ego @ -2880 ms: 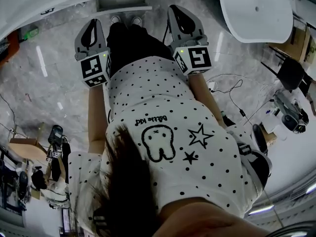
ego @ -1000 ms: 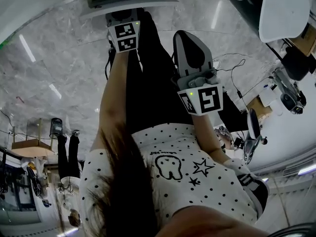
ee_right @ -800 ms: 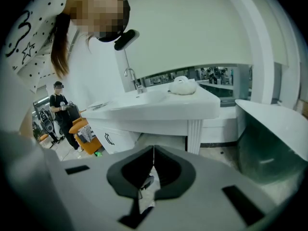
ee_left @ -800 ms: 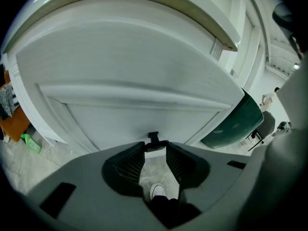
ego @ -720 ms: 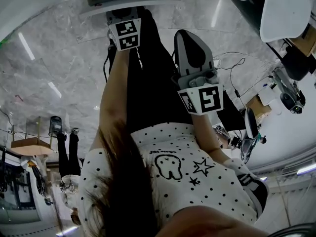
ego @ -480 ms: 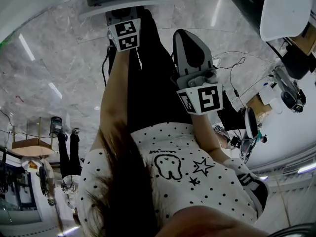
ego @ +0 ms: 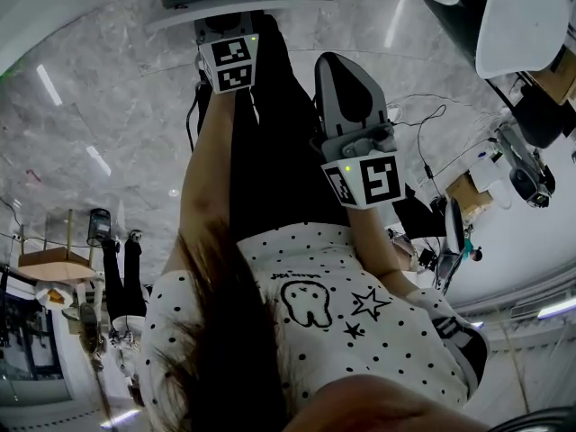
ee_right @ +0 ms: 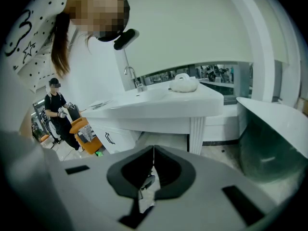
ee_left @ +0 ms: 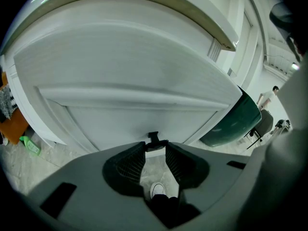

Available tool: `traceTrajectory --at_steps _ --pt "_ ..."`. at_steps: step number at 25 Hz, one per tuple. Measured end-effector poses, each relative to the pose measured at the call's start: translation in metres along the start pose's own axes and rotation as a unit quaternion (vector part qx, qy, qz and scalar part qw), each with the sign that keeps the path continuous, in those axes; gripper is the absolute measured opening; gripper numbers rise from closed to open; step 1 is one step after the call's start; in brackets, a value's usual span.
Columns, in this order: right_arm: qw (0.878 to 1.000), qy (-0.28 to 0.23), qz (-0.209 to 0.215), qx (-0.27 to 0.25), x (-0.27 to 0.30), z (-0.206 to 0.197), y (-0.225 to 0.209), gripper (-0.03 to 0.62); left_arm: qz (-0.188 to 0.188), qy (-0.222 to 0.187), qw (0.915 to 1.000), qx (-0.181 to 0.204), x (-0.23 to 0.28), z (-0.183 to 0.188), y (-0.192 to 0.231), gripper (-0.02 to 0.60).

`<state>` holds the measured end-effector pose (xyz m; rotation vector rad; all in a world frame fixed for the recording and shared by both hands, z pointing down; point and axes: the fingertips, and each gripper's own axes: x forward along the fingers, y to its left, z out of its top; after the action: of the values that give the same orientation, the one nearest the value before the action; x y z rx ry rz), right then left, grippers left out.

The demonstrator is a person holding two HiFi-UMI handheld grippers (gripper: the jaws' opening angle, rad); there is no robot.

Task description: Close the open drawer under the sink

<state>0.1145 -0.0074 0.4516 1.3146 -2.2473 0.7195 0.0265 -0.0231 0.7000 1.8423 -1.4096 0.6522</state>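
Currently the left gripper (ee_left: 155, 150) is nose-on to the white drawer (ee_left: 134, 76), tips at its small black handle (ee_left: 153, 137). Its jaws are apart and have just been closing a bit. The handle sits between the tips; can't tell whether the pads actually press on it.

Edges:
- The drawer front fills nearly the whole left gripper view.
- A raised panel border runs across it above the handle.
- The sink top (ee_left: 144, 5) overhangs the drawer's upper edge.
- In the head view the drawer box juts out from under that top, so it isn't shut yet.

Room to move:
- Marble floor (ego: 108, 133) stretches wide to the left of the drawer.
- To the right of the drawer, a dark green tub (ee_left: 231, 124) stands close by its corner.
- The person's legs (ego: 270, 133) are squarely in front of the drawer.
- A white shoe (ee_left: 158, 190) shows on the floor below the left jaws.

The right gripper (ee_right: 154, 150) is held back from the drawer, off to its right. Its jaws are together with nothing in them, and it touches nothing.
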Motion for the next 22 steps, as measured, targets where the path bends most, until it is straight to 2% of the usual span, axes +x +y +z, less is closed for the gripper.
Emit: traceTrajectory --at_steps 15,22 --pt "1.0 0.004 0.001 0.004 0.002 0.008 -0.011 0.015 0.005 0.008 1.0 0.001 0.001 0.008 -0.001 0.13" --pt "1.0 0.007 0.004 0.002 0.0 0.006 -0.001 0.015 0.007 0.006 1.0 -0.002 -0.006 0.01 0.006 0.13"
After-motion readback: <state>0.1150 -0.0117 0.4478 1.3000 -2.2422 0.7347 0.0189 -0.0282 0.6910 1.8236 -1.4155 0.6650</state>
